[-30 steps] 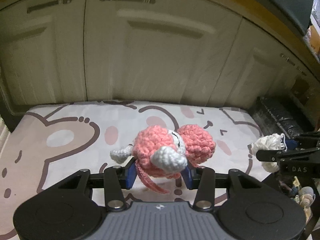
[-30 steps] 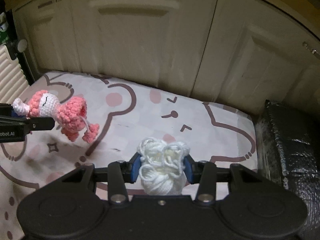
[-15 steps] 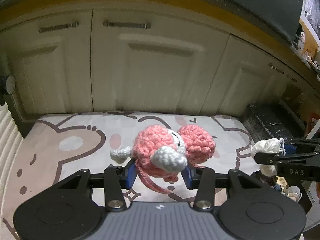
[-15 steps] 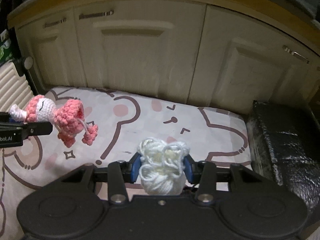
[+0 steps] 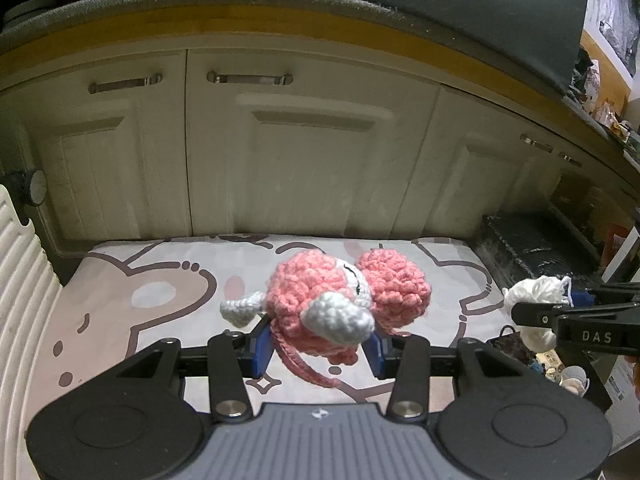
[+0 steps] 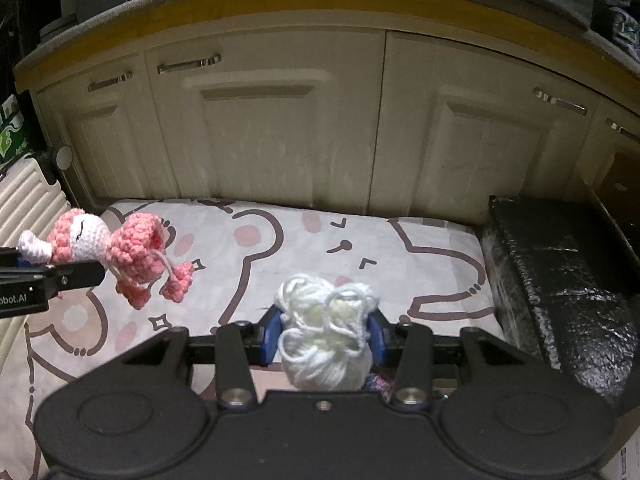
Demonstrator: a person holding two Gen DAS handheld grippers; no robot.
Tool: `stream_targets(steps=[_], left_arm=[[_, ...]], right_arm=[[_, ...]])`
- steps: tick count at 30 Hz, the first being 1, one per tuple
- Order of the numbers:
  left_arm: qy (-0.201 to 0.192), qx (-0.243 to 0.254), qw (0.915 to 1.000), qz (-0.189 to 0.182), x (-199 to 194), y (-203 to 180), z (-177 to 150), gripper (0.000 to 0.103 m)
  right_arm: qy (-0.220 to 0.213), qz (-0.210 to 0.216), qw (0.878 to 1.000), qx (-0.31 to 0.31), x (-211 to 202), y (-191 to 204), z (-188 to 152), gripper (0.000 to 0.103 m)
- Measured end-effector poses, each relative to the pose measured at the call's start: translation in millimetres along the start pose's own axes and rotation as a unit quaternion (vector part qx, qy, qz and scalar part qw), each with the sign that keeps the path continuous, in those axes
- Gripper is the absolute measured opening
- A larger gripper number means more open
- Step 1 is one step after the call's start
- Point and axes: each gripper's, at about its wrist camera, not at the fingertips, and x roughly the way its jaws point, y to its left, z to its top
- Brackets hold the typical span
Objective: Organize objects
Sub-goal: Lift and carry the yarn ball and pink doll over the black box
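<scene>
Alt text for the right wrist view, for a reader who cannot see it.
The right gripper is closed on a white yarn toy above a cartoon-bear mat. At left, the left gripper holds a pink crochet doll in the air. Cream cabinet doors fill the background; a black bag sits at right.

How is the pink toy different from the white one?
The pink crochet toy is pink with a sleepy face and dangling legs; the white yarn toy is plain white, loopy, with no face showing. Pink sits in the left gripper, white in the right gripper. Both are yarn, held above the mat.
</scene>
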Motion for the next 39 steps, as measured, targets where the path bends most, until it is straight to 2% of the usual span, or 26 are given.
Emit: stream_targets(steps=[10,17,30,39], left_arm=[[0.001,0.010,0.9999,-0.004,-7.6,-16.8,-2.8,0.046],[-0.003,0.017,0.9996,-0.021,-12.7,-39.0,-0.2,0.046],[-0.006,0.044,0.9950,-0.089,-9.7,-99.9,2.0,0.046],[0.015,0.094,0.9850,-0.144,-1.1,-144.1,-4.9,0.046]], right_arm=[[-0.013,-0.007,1.000,0.022,-24.4,-10.6,-8.0,0.045],[-0.024,-0.017,0.999,0.034,-44.0,-27.7,-13.1,0.045],[-0.027,-0.053,0.996,0.067,-68.0,-76.5,-27.8,0.045],[-0.024,-0.074,0.992,0.103,-74.8,-110.1,-40.1,0.045]])
